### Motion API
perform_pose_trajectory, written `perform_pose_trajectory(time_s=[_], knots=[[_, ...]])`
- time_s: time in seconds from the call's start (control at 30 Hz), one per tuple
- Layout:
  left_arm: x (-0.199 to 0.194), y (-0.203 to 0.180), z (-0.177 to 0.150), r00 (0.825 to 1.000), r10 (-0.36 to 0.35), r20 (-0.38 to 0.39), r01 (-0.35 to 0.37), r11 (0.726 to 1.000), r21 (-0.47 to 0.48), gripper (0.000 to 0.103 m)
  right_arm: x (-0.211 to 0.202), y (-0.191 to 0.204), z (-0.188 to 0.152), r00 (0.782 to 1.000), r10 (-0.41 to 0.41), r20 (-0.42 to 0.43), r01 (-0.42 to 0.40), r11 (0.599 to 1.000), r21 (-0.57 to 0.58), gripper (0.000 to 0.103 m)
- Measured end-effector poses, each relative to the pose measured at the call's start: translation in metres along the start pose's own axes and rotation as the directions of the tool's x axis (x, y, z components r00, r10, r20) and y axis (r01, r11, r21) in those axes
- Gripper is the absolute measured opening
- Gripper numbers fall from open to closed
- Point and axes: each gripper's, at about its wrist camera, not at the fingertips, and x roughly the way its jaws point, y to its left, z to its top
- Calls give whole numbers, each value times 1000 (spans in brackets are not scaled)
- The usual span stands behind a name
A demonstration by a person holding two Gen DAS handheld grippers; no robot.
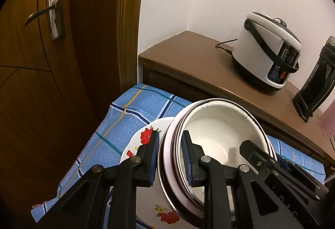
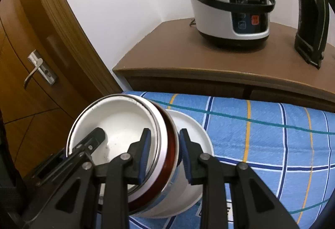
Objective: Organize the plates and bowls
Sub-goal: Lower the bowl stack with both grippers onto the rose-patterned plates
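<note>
Now both hand-held grippers, left (image 1: 168, 157) and right (image 2: 164, 156), clenched on nested bowl stack's (image 1: 217, 137) rim, over floral plate (image 1: 144, 141). Next: lower level, then release.

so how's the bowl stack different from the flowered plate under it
The bowl stack is deep, plain white inside with metal rims and a dark red band; the flowered plate is shallow with red flowers. The stack is tilted, with gripper fingers astride its rim; the plate lies flat, ungripped. Both are round and white.

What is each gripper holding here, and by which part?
Both hold the same stack of nested bowls by its rim: the left gripper clamps the left rim wall, the right gripper the opposite side.
</note>
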Motion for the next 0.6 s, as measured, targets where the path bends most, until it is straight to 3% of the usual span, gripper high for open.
perform_pose_trajectory(time_s=[0.6], knots=[[20, -2, -8, 999, 21, -27, -21, 1000, 5, 24, 27, -2, -3, 999, 4, -43, -3, 1000, 18, 29]])
